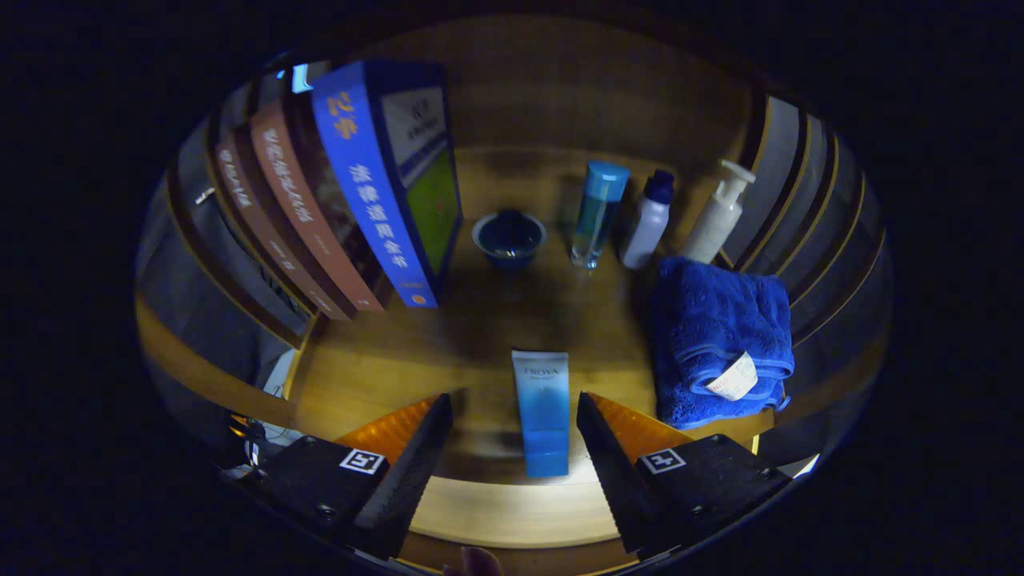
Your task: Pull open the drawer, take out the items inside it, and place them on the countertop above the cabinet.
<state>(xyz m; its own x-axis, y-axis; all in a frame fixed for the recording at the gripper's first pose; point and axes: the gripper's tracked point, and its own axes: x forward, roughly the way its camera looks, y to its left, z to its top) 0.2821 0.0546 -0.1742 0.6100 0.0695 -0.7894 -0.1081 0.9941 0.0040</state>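
I hold the gripper spread around the tube standing low centre on the worktop, apparently just set down.

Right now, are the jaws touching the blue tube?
Apart. The gripper view shows the gripper open, with wood visible on both sides between the blue tube and each jaw.

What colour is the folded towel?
Deep blue. The towel shows best in the gripper view, beside the open gripper.
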